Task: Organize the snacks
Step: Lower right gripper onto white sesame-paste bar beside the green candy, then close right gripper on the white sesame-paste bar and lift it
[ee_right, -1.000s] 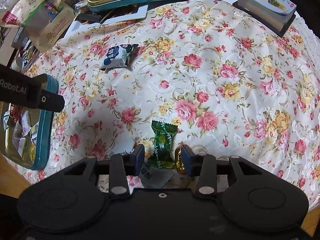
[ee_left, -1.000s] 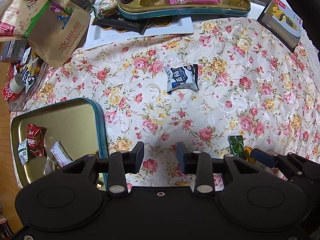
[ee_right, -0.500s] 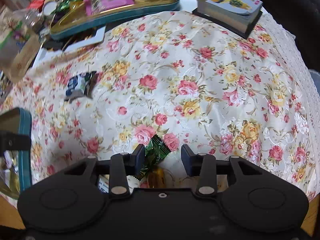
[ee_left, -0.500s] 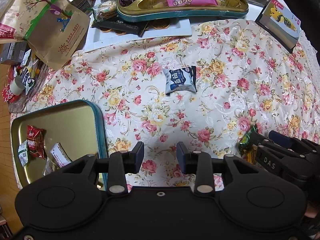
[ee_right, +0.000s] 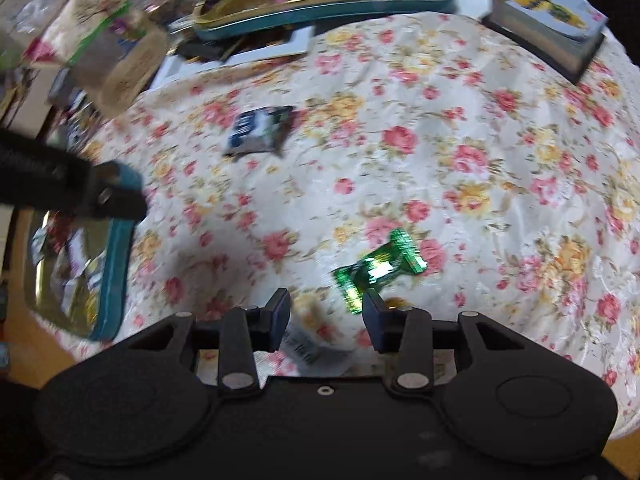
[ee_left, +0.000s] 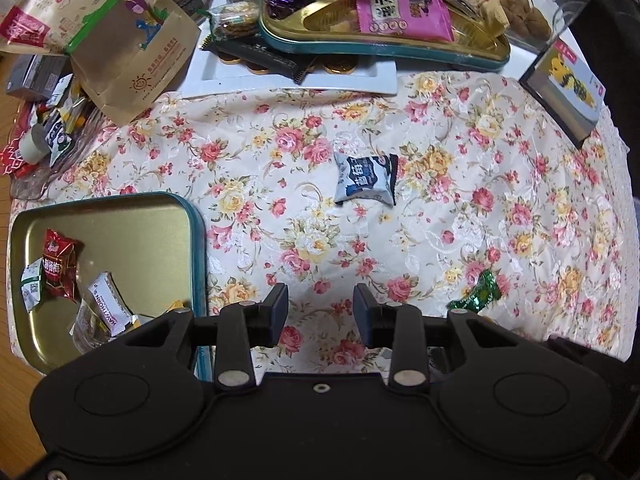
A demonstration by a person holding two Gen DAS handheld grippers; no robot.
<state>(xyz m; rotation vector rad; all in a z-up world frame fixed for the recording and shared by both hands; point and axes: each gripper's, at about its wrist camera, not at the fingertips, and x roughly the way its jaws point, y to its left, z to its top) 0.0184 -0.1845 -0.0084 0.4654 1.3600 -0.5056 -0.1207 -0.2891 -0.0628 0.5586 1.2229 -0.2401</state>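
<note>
My left gripper point(ee_left: 321, 307) hangs open over the floral cloth point(ee_left: 440, 216) with nothing between its fingers. To its left lies a gold tin with a teal rim point(ee_left: 199, 248) that holds several wrapped snacks, one a red packet point(ee_left: 59, 264). A blue-and-white snack packet point(ee_left: 366, 178) lies on the cloth ahead. A green candy point(ee_left: 476, 294) lies to the right. In the blurred right wrist view my right gripper point(ee_right: 325, 314) is open and grips nothing. The green candy point(ee_right: 376, 268) lies just ahead of its right finger, and the blue-and-white packet point(ee_right: 260, 130) is farther off.
At the back stand a large gold tray with a pink packet point(ee_left: 400, 8), a white tray point(ee_left: 248, 78), a brown paper bag point(ee_left: 132, 40), a cookie jar point(ee_left: 532, 12) and a book point(ee_left: 568, 92). A white wrapper point(ee_right: 304, 344) and a gold candy point(ee_right: 394, 302) lie under the right gripper.
Half a second ago the right gripper sat over the green candy with it between the fingers. It has pulled back out of the left view, and the candy lies free. The left gripper barely moved.
</note>
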